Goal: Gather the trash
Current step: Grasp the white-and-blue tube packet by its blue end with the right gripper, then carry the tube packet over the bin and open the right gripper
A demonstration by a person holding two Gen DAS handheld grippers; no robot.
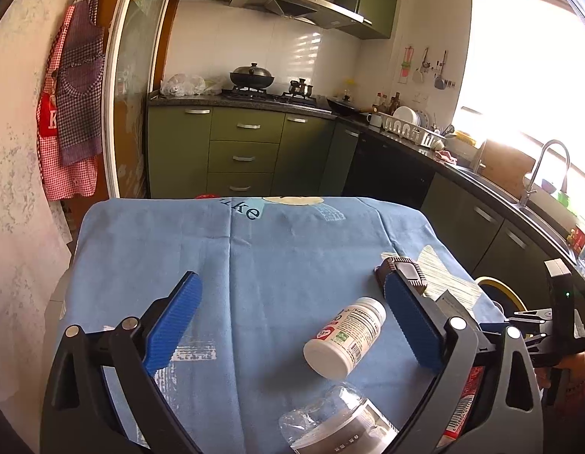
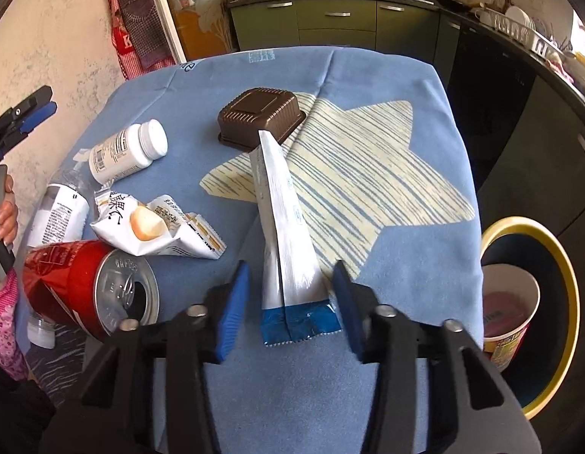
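In the left wrist view, the left gripper hangs over the blue tablecloth with its fingers spread wide and nothing between them. A white pill bottle lies on its side just inside the right-hand finger, not touching it; its label reads "Supplement Facts" beside a barcode. Nearer the camera lies a crushed clear plastic bottle with a grey label whose print is too small to read. The cloth carries dark letters ending in "ke" at its far edge. A red apron on the wall shows a white "K". The right gripper shows at the right edge.

In the right wrist view, the right gripper is open, its blue pads standing on either side of a silver wrapper with a blue sealed end, near but seemingly apart from it, though the pads are blurred. The wrapper's far tip reaches a brown plastic tray turned upside down. To the left lie the pill bottle, a white snack bag with Chinese print, and a dented red can with its tab opening facing the camera. Beside the table stands a yellow-rimmed bin holding a paper noodle cup.
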